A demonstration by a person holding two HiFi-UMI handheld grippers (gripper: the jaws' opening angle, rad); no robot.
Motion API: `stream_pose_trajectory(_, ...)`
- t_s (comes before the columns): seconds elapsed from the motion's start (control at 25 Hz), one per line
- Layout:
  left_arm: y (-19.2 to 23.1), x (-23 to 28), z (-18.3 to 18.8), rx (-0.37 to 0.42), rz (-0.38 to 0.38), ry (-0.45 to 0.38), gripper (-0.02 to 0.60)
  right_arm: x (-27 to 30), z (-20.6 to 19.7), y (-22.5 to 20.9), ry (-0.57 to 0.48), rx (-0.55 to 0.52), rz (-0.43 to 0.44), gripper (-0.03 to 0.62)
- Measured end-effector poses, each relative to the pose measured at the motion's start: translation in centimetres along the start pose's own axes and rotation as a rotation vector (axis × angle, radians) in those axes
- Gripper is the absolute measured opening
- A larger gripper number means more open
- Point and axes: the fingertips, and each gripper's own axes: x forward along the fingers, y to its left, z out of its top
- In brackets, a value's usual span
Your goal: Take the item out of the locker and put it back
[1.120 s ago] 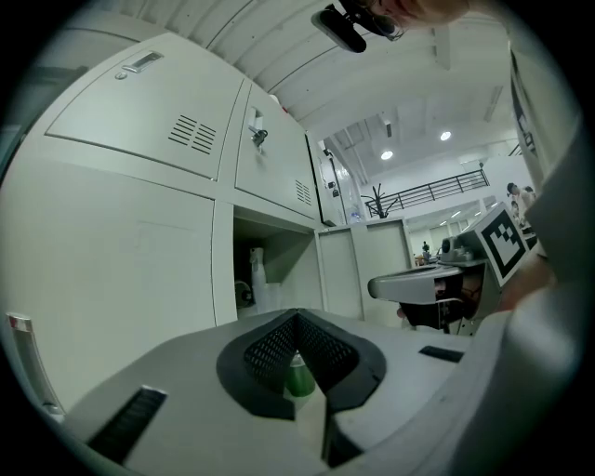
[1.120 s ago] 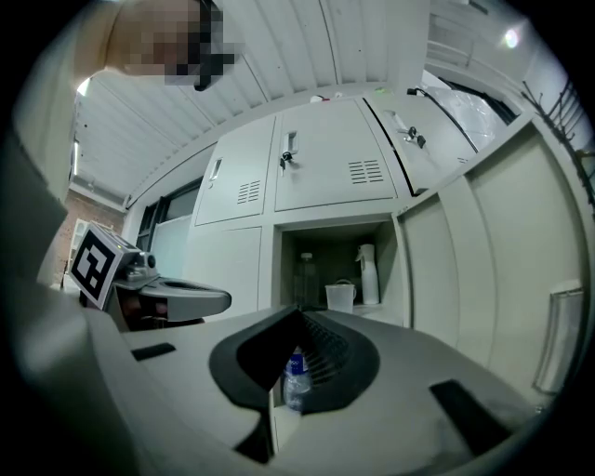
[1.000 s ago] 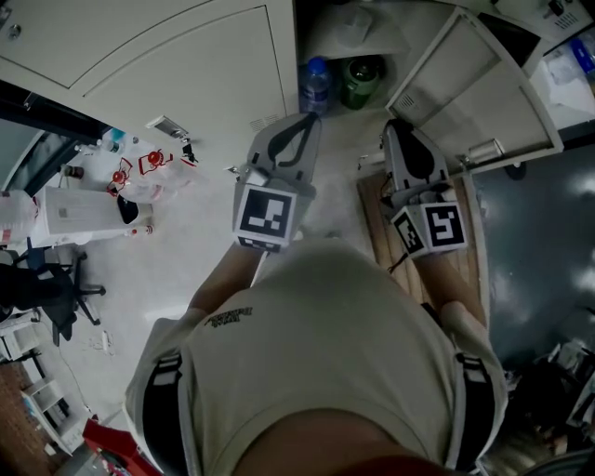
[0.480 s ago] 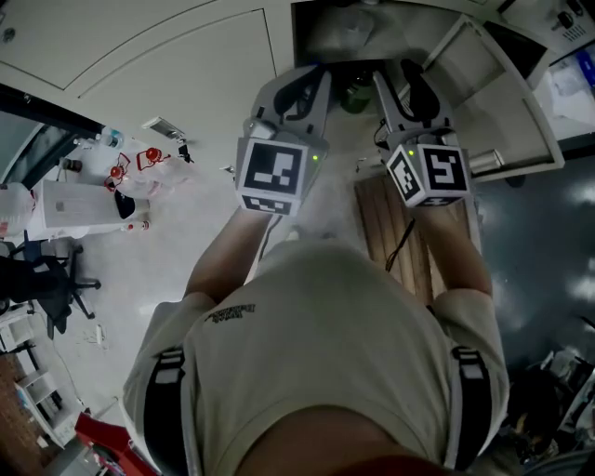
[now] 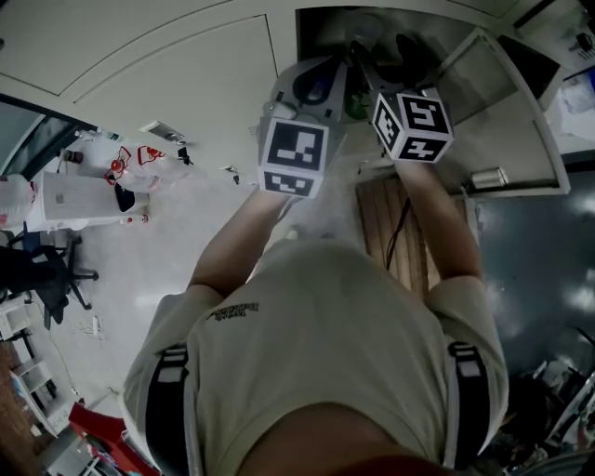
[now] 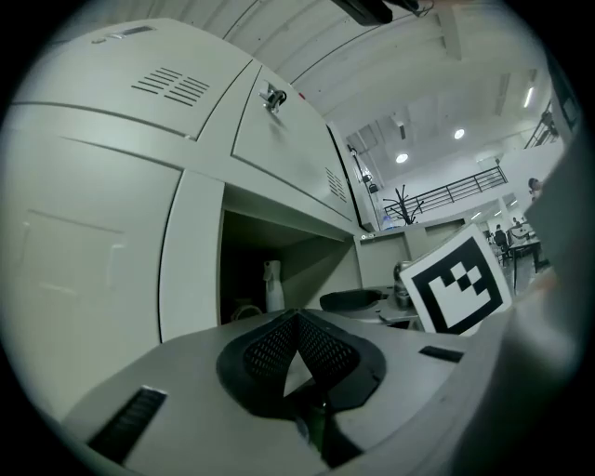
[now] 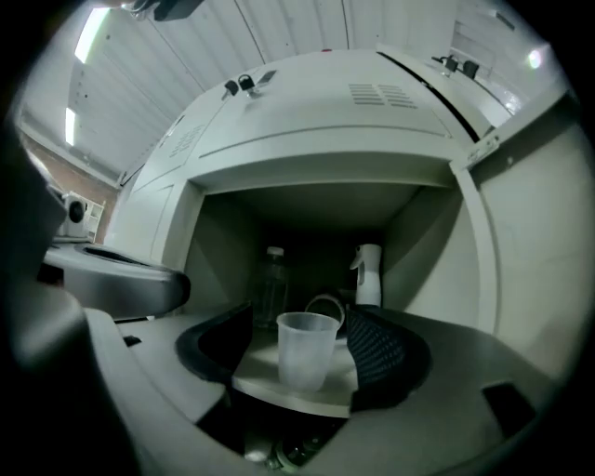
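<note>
Locker reach is where things are at.

Head view: compared with a second ago, both grippers have gone from mid-frame up to the dark mouth of the locker (image 5: pixel 316 23) at top centre. The left gripper (image 5: pixel 330 74) sits at the left edge of the opening, and the right gripper (image 5: pixel 383 51) pokes inside. The open door (image 5: pixel 502 102) swings off to the upper right.

Left gripper view: jaws pressed together with nothing between them, aimed at the compartment. A spray bottle (image 6: pixel 272 284) shows at the back, and the other gripper's marker cube (image 6: pixel 456 284) is at the right.

Right gripper view: this one's jaws have just been opening and now stand spread wide. A clear plastic cup (image 7: pixel 307 349) stands upright on the locker shelf (image 7: pixel 260 376) between them, and the pads don't look to be pressing on it yet. A water bottle (image 7: pixel 271 284) and the spray bottle stand further back.

My guess is the cup is the item and this is the take-out half. It's lined up for a pinch, not grabbed, and the cup is still fully inside.
</note>
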Motion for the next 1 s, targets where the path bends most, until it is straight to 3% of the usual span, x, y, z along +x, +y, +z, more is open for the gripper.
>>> stream_pose_trajectory(0.52,-0.7,2.4,-3.5,-0.04,-0.028,0.083,0.014,5.2,-6.1,-0.7,0.175,0.055,0.012,0.324)
stream_pose_trajectory(0.64,-0.8,2.5,-3.6,-0.042,-0.034,0.086,0.014,5.5,-6.5,-0.8,0.183,0.065,0.018,0.272)
stream_pose_trajectory(1.0,-0.9,2.4,-4.0,-0.036,-0.05,0.091,0.014,5.4,-6.4,-0.9,0.172,0.059,0.014,0.261)
